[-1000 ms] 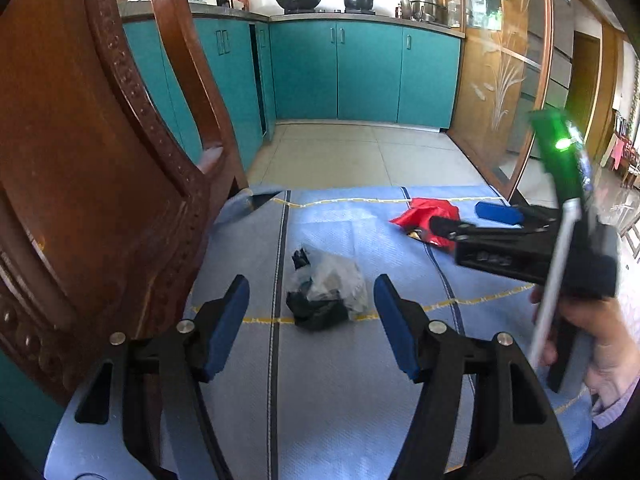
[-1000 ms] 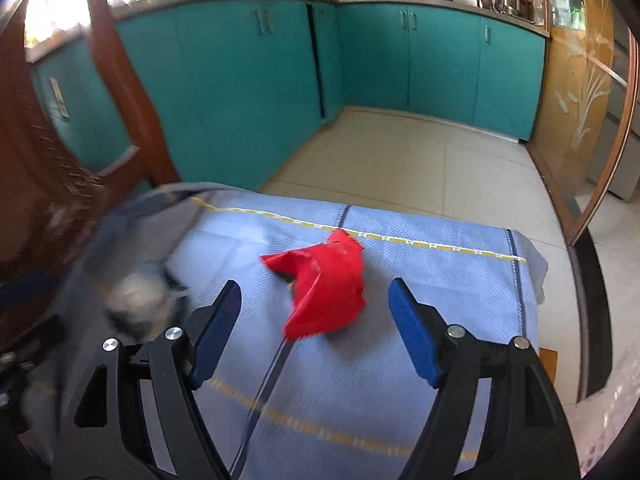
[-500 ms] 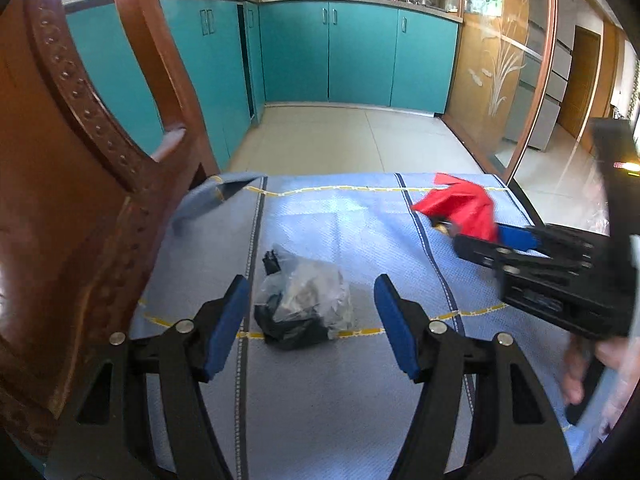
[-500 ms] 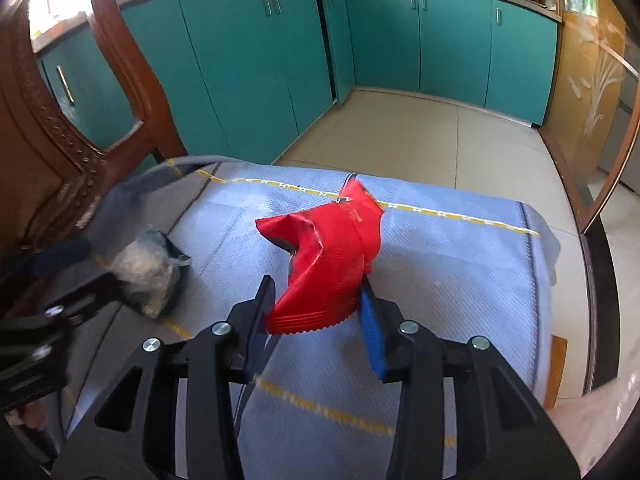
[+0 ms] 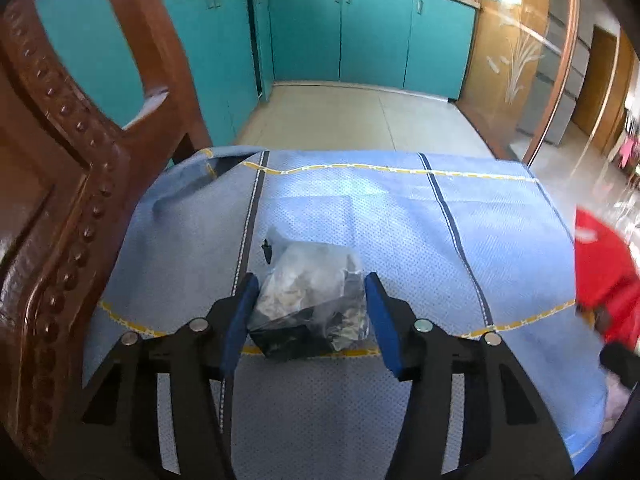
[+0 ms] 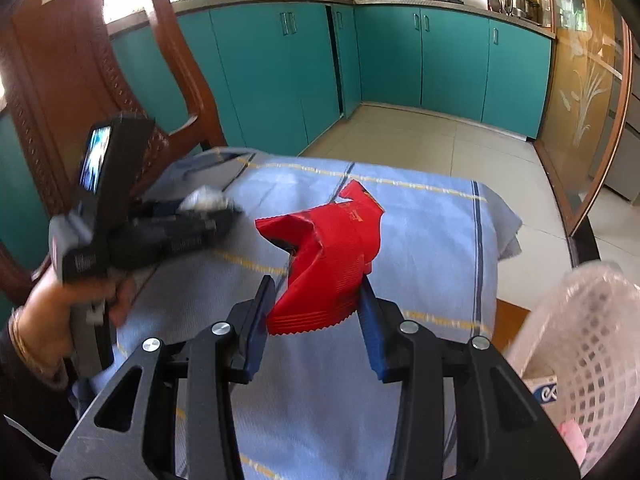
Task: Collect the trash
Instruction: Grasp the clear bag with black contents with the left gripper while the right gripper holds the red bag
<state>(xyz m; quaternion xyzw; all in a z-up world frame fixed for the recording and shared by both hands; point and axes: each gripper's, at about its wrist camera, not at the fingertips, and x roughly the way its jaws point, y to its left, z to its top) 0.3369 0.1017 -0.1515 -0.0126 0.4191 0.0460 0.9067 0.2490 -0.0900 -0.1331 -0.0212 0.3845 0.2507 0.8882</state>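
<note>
On the woven blue cloth (image 5: 400,216), the left gripper (image 5: 310,316) brackets a crinkled clear plastic bag (image 5: 310,296), fingers not visibly pinching. The right gripper (image 6: 316,312) clamps a glossy red wrapper (image 6: 332,264) with a serrated edge, beside a white lattice basket (image 6: 592,344).

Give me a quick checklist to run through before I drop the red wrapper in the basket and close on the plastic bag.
1. Right hand-held gripper shut on the red wrapper: ok, both pads press its lower end.
2. Wrapper lifted off the blue cloth: cannot tell from this angle.
3. White mesh basket within view to the right: ok, at the table's right edge.
4. Left hand-held gripper astride the clear plastic bag: ok, a pad on each side.
5. Left grip closed on the bag: not ok, the jaws are open.
6. Bag lying flat on the cloth: ok.
</note>
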